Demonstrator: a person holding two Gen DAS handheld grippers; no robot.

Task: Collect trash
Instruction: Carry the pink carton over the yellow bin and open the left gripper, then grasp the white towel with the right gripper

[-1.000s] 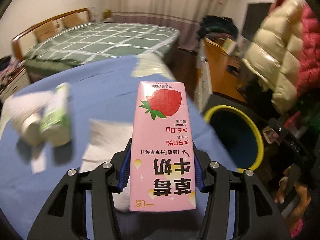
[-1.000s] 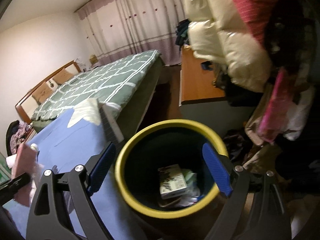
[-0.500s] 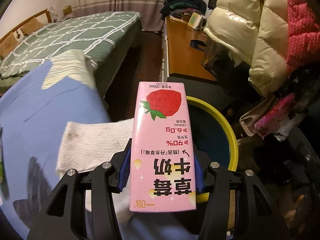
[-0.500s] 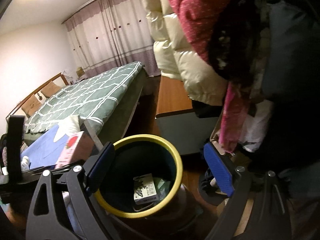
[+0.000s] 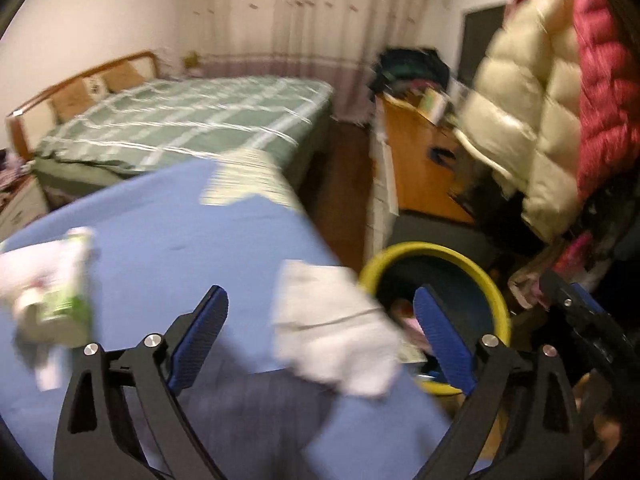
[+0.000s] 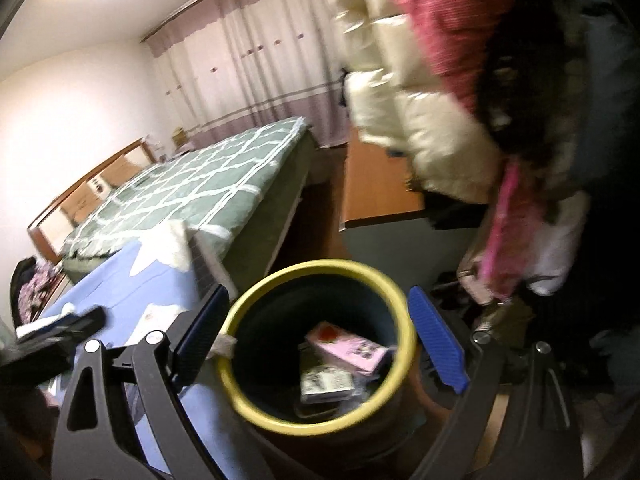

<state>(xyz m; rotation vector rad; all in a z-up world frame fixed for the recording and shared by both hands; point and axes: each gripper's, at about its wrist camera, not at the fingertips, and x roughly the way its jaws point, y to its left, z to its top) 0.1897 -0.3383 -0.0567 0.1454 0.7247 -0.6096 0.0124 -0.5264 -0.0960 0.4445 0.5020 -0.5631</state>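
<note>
Left hand-held gripper [image 5: 320, 332] spread wide and empty above the blue bench [image 5: 192, 216]; right hand-held gripper [image 6: 318, 340] likewise apart, framing the yellow-rimmed bin [image 6: 400, 304] off the bench's right edge, pink milk carton [image 6: 346, 346] lying tilted inside. Next likely pick, the green-labelled bottle [image 5: 60, 292], at the bench's left edge, ahead and left of the left hand-held gripper, clearly the nearer one; long axis roughly upright in view, blurred; white cloth [image 5: 332, 320] at the right edge beside the bin.
</note>
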